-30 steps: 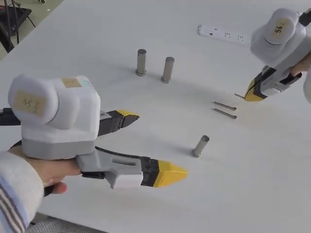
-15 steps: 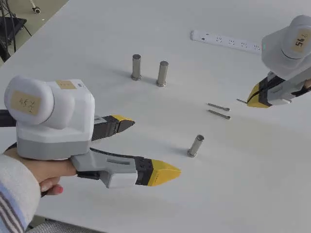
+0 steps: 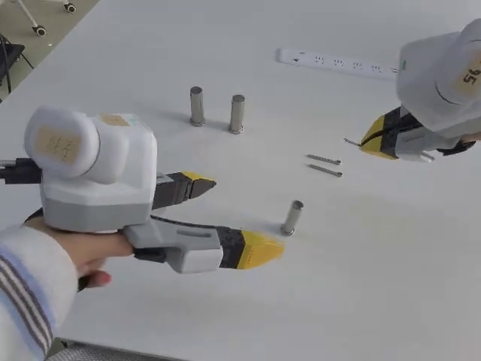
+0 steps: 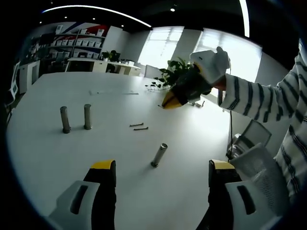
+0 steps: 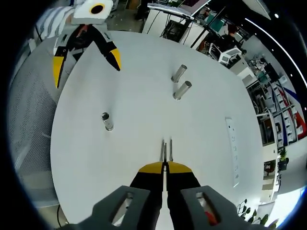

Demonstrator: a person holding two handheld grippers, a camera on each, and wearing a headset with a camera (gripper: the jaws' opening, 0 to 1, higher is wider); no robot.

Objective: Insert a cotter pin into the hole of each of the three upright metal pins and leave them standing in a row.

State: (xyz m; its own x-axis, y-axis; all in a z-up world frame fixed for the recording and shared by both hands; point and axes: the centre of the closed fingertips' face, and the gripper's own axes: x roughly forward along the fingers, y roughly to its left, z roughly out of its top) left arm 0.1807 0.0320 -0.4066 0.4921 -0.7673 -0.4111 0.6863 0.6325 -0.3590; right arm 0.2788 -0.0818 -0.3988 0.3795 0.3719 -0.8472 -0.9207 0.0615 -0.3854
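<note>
Three steel pins stand on the white table: two side by side at the back (image 3: pixel 197 105) (image 3: pixel 237 113), one alone nearer me (image 3: pixel 291 217). Two cotter pins (image 3: pixel 324 165) lie flat between them and my right gripper (image 3: pixel 366 143). The right gripper hovers above the table, shut on a third cotter pin (image 3: pixel 351 141) that pokes out of its tips, as the right gripper view (image 5: pixel 164 152) also shows. My left gripper (image 3: pixel 233 218) is open and holds nothing, its tips just left of the lone pin (image 4: pixel 159 155).
A white power strip (image 3: pixel 338 62) lies along the far side of the table. The table's near edge runs just below my left hand. In the left gripper view, chairs stand past the table's right side (image 4: pixel 249 143).
The head camera has shifted. My left gripper has crept a little closer to the lone pin. The right gripper still grips its cotter pin above the table.
</note>
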